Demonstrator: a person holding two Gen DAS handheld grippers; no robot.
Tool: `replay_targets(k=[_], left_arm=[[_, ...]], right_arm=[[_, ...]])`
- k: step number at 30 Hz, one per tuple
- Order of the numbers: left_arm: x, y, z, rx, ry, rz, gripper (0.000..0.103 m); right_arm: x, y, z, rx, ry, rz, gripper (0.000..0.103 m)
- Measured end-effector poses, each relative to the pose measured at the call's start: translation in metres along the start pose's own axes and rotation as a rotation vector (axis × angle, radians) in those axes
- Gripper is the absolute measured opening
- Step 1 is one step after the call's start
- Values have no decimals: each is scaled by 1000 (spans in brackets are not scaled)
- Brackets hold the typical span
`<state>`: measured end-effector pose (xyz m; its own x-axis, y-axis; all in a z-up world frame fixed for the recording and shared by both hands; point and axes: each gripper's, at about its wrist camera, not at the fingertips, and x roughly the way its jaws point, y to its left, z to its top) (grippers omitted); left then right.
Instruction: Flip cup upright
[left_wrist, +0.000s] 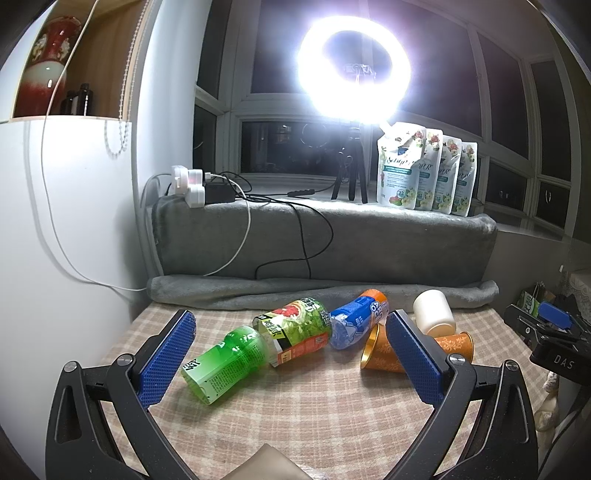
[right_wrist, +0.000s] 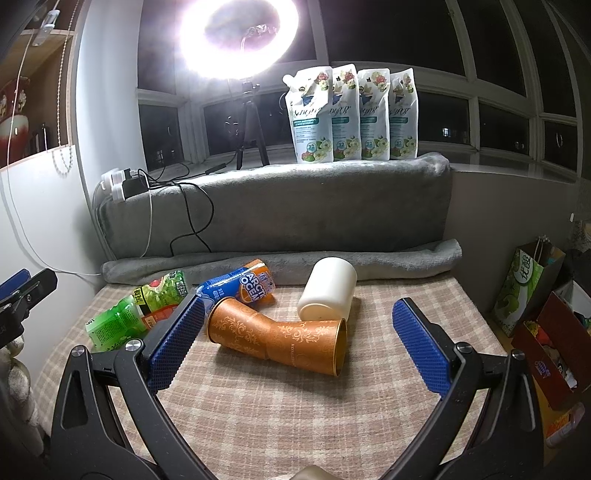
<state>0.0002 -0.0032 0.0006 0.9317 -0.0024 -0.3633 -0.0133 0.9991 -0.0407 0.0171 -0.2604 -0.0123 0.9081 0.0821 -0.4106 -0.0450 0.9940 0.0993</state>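
Two orange patterned paper cups (right_wrist: 306, 343) lie on their sides on the checked tablecloth, one (right_wrist: 236, 326) with its bottom tucked against the other; they also show in the left wrist view (left_wrist: 380, 350). A cream cup (right_wrist: 328, 291) lies on its side just behind them, also seen in the left wrist view (left_wrist: 434, 310). My right gripper (right_wrist: 295, 332) is open, its fingers either side of the orange cups, a little short of them. My left gripper (left_wrist: 291, 350) is open and empty, facing the bottles.
A green bottle (left_wrist: 225, 362), a red-green labelled bottle (left_wrist: 299, 326) and a blue-orange bottle (left_wrist: 358, 321) lie on the cloth to the left. A grey rolled blanket (right_wrist: 280, 262) bounds the back. Detergent pouches (right_wrist: 351, 114) and a ring light (right_wrist: 236, 37) stand on the sill. Bags and boxes (right_wrist: 546, 325) sit at right.
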Motion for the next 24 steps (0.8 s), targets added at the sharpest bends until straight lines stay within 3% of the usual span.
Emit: replay_targets(k=[13,19,24], left_arm=[[1,2,-2,-6,-1,-4,102],[6,7,-5,-19,10,-5,102],[16,13,-11,-48,73,-23,102]], right_arm=[[13,7,-7,5,33,22,103],[29,11,-6,18,94,60,103],[65,7,4,80,200,119,103]])
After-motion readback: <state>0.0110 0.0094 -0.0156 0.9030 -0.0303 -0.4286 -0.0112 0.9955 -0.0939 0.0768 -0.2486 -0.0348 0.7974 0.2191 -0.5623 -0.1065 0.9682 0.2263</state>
